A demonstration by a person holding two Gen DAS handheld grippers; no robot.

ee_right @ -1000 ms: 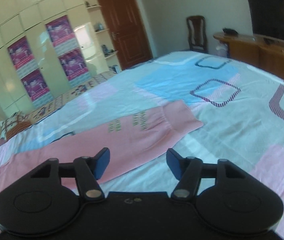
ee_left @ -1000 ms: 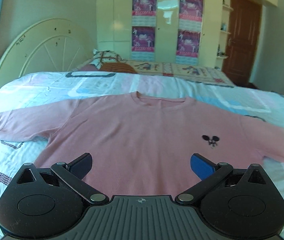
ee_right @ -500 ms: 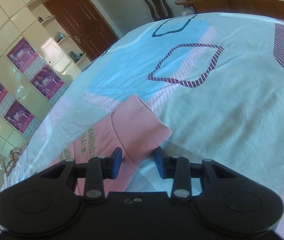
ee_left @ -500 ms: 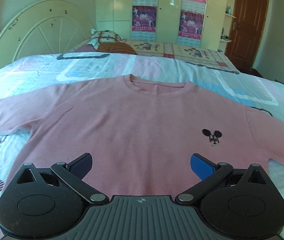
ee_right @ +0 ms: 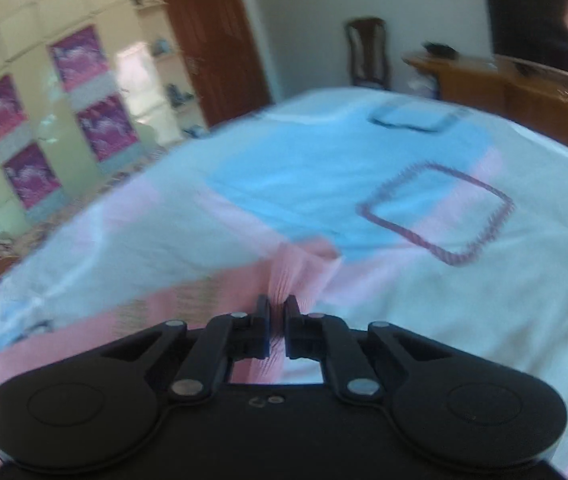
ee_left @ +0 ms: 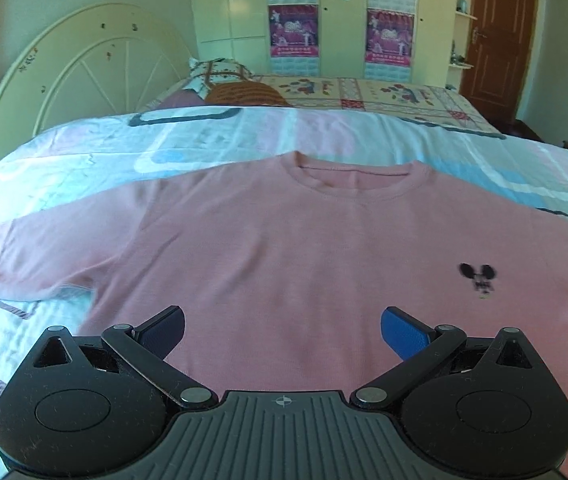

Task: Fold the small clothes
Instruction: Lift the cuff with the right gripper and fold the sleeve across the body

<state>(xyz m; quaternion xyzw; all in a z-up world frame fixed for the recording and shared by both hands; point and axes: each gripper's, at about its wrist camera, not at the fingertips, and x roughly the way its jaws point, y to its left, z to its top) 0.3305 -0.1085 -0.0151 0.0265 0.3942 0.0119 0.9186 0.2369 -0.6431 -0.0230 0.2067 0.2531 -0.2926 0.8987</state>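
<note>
Pink, soft, light sweater (ee_left: 284, 256): right gripper (ee_right: 277, 308) closing on cuff (ee_right: 300, 268) at twelve o'clock, left gripper (ee_left: 281, 330) wide, empty.

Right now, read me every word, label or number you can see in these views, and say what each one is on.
No text is readable.
Posters on the wardrobe doors: print too small to read.
Pink sweatshirt: small black mouse-head emblem, blurred, no legible words.
Sweatshirt sleeve, pinched in the closing right gripper: printing smeared by motion blur.
</note>
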